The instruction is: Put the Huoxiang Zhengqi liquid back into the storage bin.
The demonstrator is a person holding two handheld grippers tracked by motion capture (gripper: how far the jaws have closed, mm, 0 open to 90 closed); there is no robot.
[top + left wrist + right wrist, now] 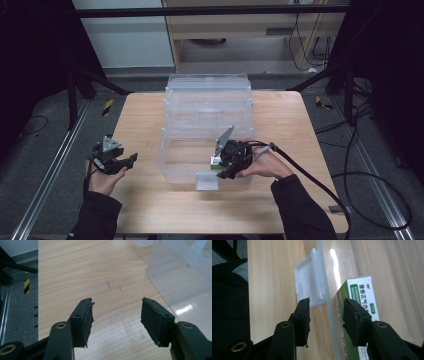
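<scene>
A clear plastic bin stands open on the wooden table. Inside it, against the front wall, lies a green and white carton. My right gripper is open and straddles the bin's front wall. One jaw is outside by the white latch; the other is inside, over the carton. My left gripper is open with nothing between its jaws, held just above the bare wood left of the bin.
The bin's clear lid is folded back toward the table's far edge. A black cable trails from the right gripper off the table's right side. Bare wood lies left of and in front of the bin.
</scene>
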